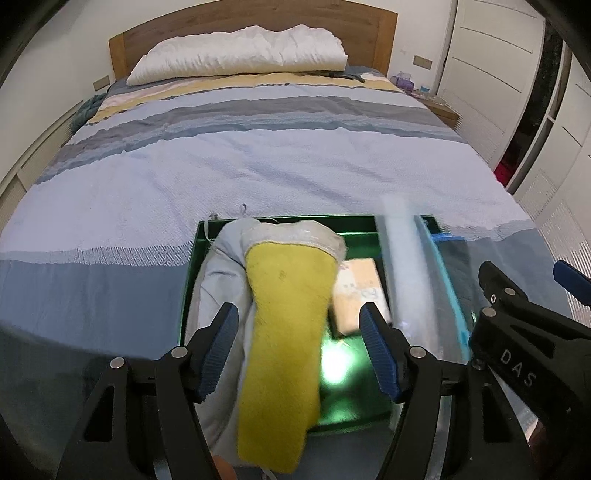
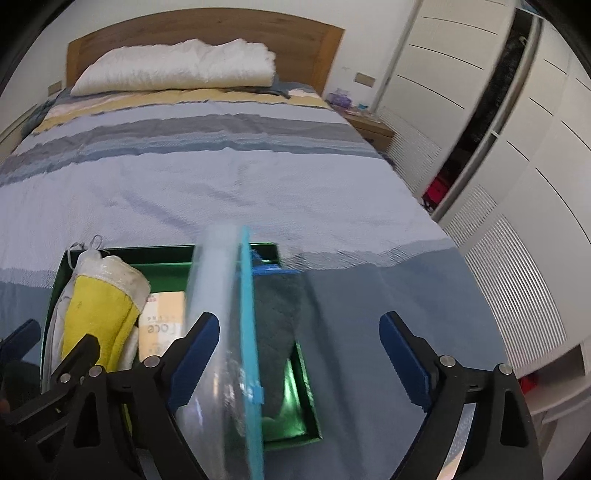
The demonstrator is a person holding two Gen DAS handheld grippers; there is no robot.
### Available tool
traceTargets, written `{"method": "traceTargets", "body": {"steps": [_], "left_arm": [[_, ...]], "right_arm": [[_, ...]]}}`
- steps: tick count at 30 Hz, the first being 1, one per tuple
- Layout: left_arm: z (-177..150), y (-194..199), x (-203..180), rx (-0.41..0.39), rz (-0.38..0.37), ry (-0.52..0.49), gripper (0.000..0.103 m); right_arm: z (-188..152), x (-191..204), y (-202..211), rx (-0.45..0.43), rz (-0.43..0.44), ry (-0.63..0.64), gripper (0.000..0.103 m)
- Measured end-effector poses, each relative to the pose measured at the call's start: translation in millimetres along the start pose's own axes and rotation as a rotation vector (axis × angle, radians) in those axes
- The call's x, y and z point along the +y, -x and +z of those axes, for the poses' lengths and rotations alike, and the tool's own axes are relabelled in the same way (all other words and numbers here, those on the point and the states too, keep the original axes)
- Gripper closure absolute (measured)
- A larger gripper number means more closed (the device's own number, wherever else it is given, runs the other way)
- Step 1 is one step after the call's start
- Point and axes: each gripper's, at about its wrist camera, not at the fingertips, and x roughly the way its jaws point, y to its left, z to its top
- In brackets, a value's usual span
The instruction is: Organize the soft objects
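Though both jaws gaping, green box (image 2: 66, 258) floor mostly hidden under blurred clear pouch (image 2: 218, 295).

A bed (image 1: 258, 166) with a wooden headboard (image 1: 255, 22) is carrying everything, wearing a striped bedspread (image 2: 207, 173) in pale blue, grey and yellow bands. A white folded duvet (image 1: 240, 51) is lying across its head end. A green box (image 2: 306, 398) is sitting directly on the bedspread near the foot.

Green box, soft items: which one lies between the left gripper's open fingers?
The yellow-faced mitt, at the green box's left side; the dark teal towel lies on the far right.
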Motion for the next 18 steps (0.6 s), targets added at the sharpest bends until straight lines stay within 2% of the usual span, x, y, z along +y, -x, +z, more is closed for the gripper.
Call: {"method": "traceTargets", "body": {"steps": [9,16,17,18], "left_arm": [[-41,62,-11,-0.011,-0.098,-0.023,0.041],[-97,141,11,-0.057,-0.146,-0.065,0.041],[-106,152,17,-0.063,-0.146,-0.071,0.037],[-115,161,24,-0.068,-0.147,-0.071,0.026]], "right_arm": [[-36,-34,55,-0.023,-0.037,-0.072,0.009],[-84,-42,138,-0.074,-0.032,-0.106,0.004],[-94,-40,155,-0.085,-0.019,-0.108,0.003],[-101,-38,164,-0.09,-0.013,-0.111,0.001]]}}
